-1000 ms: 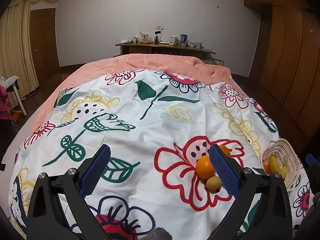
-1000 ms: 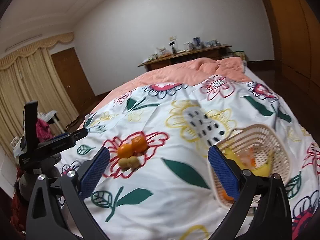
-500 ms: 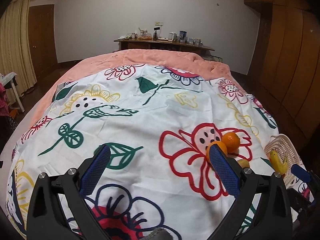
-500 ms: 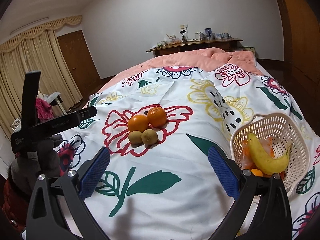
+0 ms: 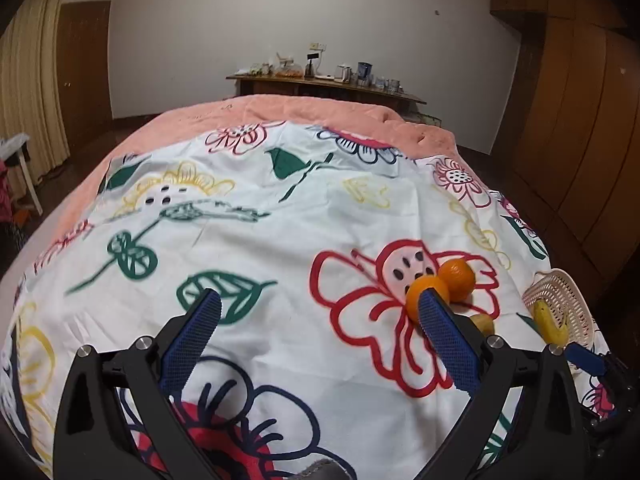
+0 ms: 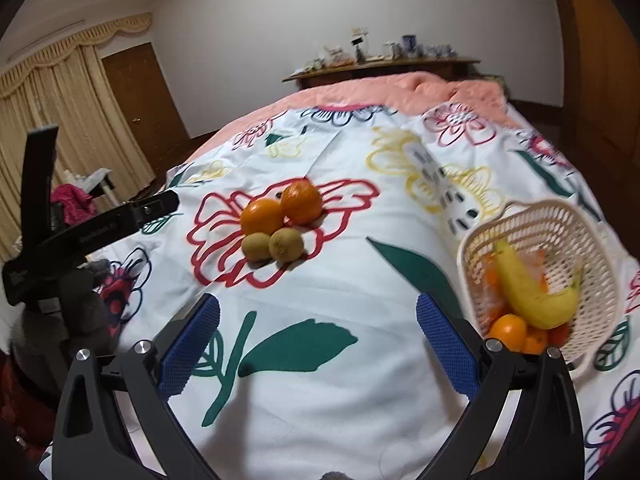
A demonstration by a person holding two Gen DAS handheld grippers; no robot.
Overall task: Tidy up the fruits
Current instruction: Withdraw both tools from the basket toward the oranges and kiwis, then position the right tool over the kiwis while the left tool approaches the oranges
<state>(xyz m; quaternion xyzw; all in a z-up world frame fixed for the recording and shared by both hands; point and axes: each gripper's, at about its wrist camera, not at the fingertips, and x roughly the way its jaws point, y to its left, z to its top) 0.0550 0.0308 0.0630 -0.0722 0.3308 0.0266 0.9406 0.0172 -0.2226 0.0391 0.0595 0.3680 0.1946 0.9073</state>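
Both the left gripper (image 5: 318,320) and right gripper (image 6: 318,324) gape wide, holding nothing. On the bed (image 6: 360,360), two oranges (image 6: 262,216) and two kiwis (image 6: 286,244) cluster at 11 o'clock of the right gripper; the basket (image 6: 600,276) sits at 2 o'clock.

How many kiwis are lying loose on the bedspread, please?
2: the left kiwi and the right kiwi touch, just in front of the two oranges. The basket may hide more.

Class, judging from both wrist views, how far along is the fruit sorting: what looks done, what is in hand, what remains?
Done: a banana and some oranges lie in the basket. In hand: nothing; the left gripper and right gripper are open and empty. Left: two oranges and two kiwis on the bedspread.
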